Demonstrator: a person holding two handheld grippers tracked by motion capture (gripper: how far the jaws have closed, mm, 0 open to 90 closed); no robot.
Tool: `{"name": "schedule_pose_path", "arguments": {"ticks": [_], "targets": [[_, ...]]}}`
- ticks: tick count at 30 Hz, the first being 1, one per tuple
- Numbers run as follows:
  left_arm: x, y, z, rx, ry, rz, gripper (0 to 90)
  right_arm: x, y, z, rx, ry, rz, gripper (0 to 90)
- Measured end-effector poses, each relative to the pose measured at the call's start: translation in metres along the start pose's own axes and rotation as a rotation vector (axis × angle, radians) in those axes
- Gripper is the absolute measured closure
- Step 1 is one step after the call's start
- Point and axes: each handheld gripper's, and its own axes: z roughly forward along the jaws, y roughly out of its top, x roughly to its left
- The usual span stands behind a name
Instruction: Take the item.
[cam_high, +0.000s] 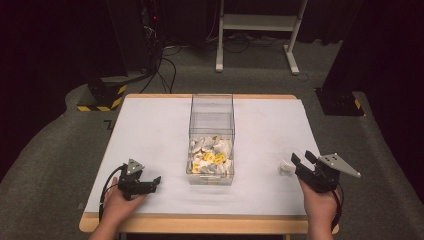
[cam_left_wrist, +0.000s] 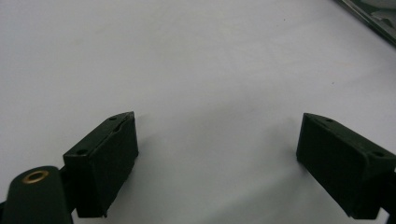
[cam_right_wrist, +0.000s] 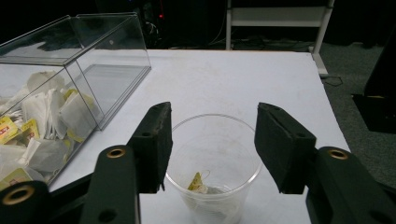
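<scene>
A clear plastic box (cam_high: 212, 107) stands mid-table, its near end heaped with white and yellow tea bags (cam_high: 210, 156). To its right stands a clear plastic cup (cam_high: 287, 167). In the right gripper view the cup (cam_right_wrist: 215, 154) holds one tea bag (cam_right_wrist: 198, 183) with a yellow tag. My right gripper (cam_right_wrist: 212, 116) is open, one jaw on each side of the cup's rim. In the high view this right gripper (cam_high: 302, 157) is just right of the cup. My left gripper (cam_high: 152, 182) rests near the table's front left, open over bare white tabletop (cam_left_wrist: 217, 121).
The box (cam_right_wrist: 112, 70) and its tea bags (cam_right_wrist: 42, 121) lie left of the cup in the right gripper view. A corner of the box (cam_left_wrist: 373, 16) is at the top right of the left gripper view. Beyond the table (cam_high: 150, 130) are a white frame (cam_high: 257, 22) and cables (cam_high: 165, 65).
</scene>
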Motion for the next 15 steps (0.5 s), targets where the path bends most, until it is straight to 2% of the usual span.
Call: {"name": "schedule_pose_path", "arguments": {"ticks": [8,15], "targets": [[0.0,0.0,0.0,0.0,0.0,0.0,12.9,0.009,-0.001,0.006,0.009,0.002,-0.019,36.3],[0.0,0.0,0.0,0.0,0.0,0.0,12.9,0.023,-0.001,0.011,0.014,0.024,-0.038,31.5]]}}
